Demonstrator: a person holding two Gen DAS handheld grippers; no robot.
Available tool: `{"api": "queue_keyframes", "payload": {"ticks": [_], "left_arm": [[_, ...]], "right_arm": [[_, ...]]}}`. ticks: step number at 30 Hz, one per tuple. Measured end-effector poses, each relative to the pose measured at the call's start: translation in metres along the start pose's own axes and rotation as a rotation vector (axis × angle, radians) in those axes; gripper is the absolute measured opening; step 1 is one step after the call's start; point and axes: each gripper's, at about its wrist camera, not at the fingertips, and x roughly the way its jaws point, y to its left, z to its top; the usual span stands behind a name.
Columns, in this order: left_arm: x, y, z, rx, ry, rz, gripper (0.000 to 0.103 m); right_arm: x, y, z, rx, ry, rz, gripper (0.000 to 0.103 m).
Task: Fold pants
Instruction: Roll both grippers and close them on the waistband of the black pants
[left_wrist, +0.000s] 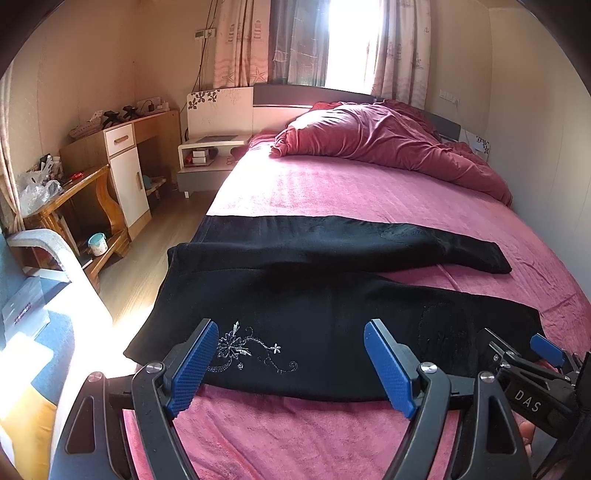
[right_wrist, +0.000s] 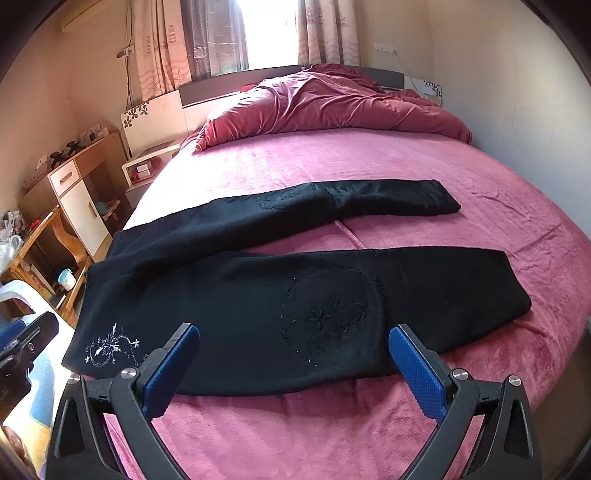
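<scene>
On the pink bed (right_wrist: 332, 162) the black pants (right_wrist: 258, 295) lie flat, legs spread apart in a V, silver floral embroidery (left_wrist: 240, 347) near the waist, with the left gripper (left_wrist: 291, 365) and right gripper (right_wrist: 295, 365) wide open, holding nothing.

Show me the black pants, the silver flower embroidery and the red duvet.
black pants (right_wrist: 236, 306), right wrist view, near leg's thigh
silver flower embroidery (left_wrist: 240, 347), left wrist view, its flower head
red duvet (right_wrist: 325, 103), right wrist view, heap's middle

Beige walls, a sunlit curtained window (left_wrist: 351, 40) behind the pink bed (left_wrist: 332, 188) — wooden desk (left_wrist: 122, 147) along the left wall.
</scene>
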Motion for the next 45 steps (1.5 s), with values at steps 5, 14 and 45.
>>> {"api": "queue_keyframes", "payload": {"ticks": [5, 14, 45], "left_arm": [[0.018, 0.008, -0.003, -0.043, 0.055, -0.093, 0.083], [0.082, 0.074, -0.009, -0.373, 0.222, -0.258, 0.103], [0.117, 0.248, -0.052, -0.757, 0.332, -0.102, 0.006]], "right_arm": [[0.021, -0.035, -0.009, 0.100, 0.075, 0.119, 0.103], [0.051, -0.183, -0.045, 0.480, 0.203, 0.079, 0.101], [0.096, -0.333, 0.010, 0.690, 0.149, -0.104, 0.014]]}}
